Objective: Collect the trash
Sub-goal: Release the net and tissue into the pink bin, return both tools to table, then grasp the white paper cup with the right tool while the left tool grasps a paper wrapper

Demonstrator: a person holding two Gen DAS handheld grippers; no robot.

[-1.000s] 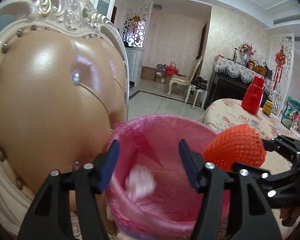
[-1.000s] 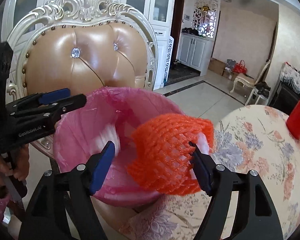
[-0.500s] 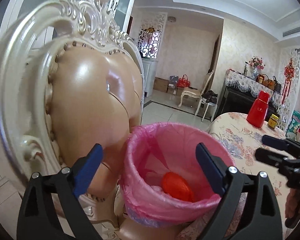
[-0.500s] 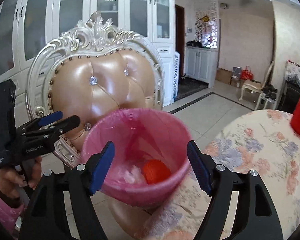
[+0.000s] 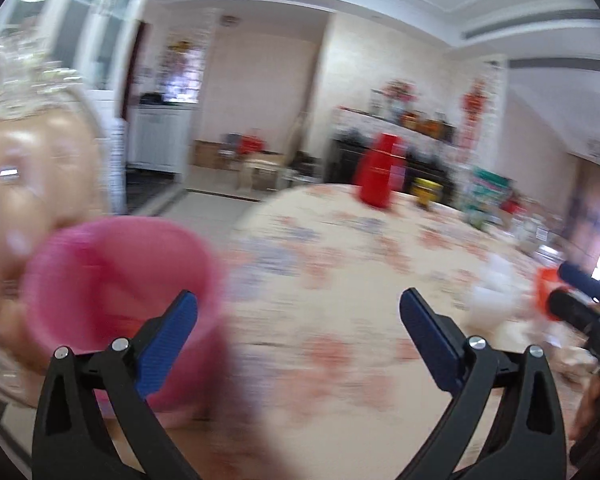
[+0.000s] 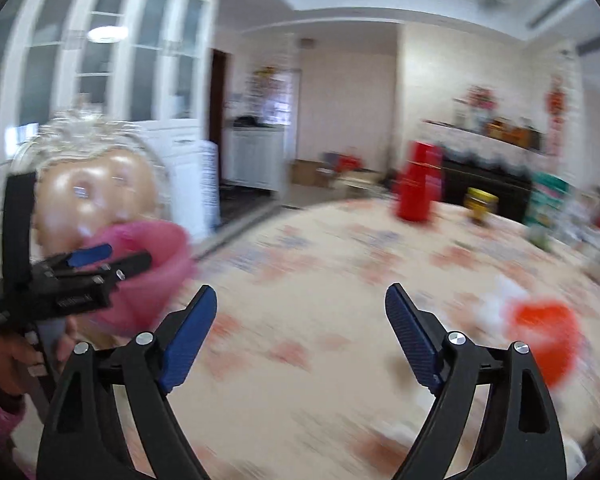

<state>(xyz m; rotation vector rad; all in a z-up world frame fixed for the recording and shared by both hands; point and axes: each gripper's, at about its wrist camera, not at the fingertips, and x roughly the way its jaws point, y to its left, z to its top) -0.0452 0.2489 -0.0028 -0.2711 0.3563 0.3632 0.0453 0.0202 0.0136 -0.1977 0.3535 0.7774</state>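
Note:
Both views are motion-blurred. The pink-lined trash bin (image 5: 112, 280) stands at the left by the table edge, also in the right wrist view (image 6: 160, 248). My left gripper (image 5: 298, 296) is over the floral table, its jaws opening, nothing between them. My right gripper (image 6: 300, 292) is likewise opening and empty. To the right on the table lie an orange piece of trash (image 6: 544, 336) and a white crumpled piece (image 6: 496, 304). In the left wrist view the right gripper (image 5: 560, 286) is at the far right, beside the orange piece (image 5: 542, 296) and the white piece (image 5: 492, 296).
A round table with a floral cloth (image 6: 320, 272) fills the foreground. A red thermos (image 6: 418, 184), a yellow jar (image 6: 480, 204) and packages stand at its far side. An ornate tan chair (image 6: 100, 188) stands behind the bin. A hand (image 6: 4, 360) holds the left gripper (image 6: 128, 254).
The orange foam net left my right gripper and dropped into the bin, as did a white piece. Both grippers opened wider and swung right, from over the bin to over the table.

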